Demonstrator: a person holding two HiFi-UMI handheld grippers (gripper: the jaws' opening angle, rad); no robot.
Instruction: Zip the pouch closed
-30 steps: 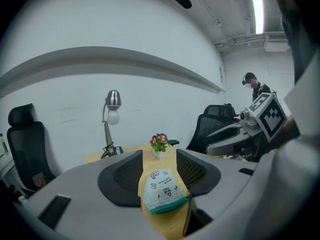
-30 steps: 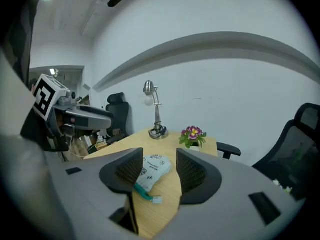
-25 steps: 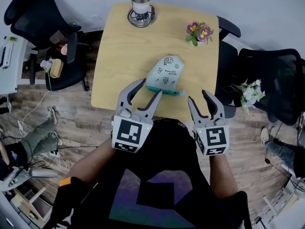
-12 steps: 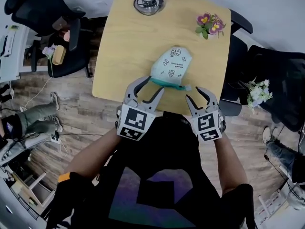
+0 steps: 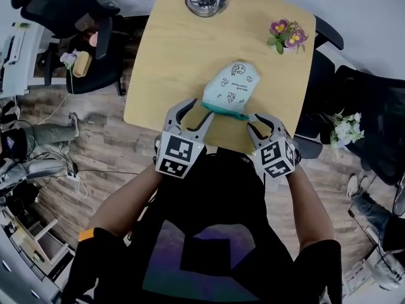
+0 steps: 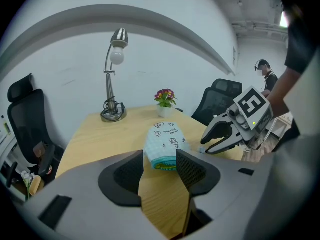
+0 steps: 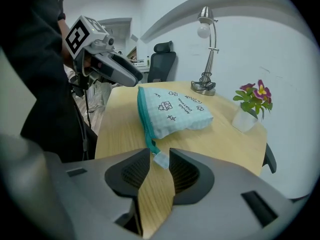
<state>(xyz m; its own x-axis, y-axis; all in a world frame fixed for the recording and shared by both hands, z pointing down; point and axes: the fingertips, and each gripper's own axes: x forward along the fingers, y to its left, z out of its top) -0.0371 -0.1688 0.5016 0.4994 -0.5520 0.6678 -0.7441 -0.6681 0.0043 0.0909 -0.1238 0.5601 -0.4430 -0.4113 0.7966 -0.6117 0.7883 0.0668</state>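
Both grippers have come down and forward to the pouch (image 5: 231, 88) since the earlier frames, and the head view now sits nearer the tabletop (image 5: 177, 49).

**Position.** The pouch lies flat by the near edge of the tabletop, toward the near right corner. Its zipper (image 5: 224, 111) side faces the person.

**Left gripper** (image 5: 197, 111). The jaws are spread and hold nothing. They hover just short of the pouch's left end and do not touch it.

**Right gripper** (image 5: 258, 123). The jaws have just been closing. The pale tab (image 7: 161, 159) at the zipper's right end sits between the jaw tips, but a gap remains and the pads do not yet pinch it.

**Step in hand.** This is judged to be the approach and grasp stage; zipping has not begun.

**Next move.**
1. Close the right jaws fully on the tab.
2. Clamp the left jaws on the opposite end to brace the pouch.

Whether the tab is the slider pull or an end tab cannot be told.

**Appearance.** The fabric is pale mint with a fine check and small dark doodle prints, and the zipper tape is teal. The left end gapes slightly in the left gripper view, so the mouth looks open. The soft body will likely slide unless it is braced.
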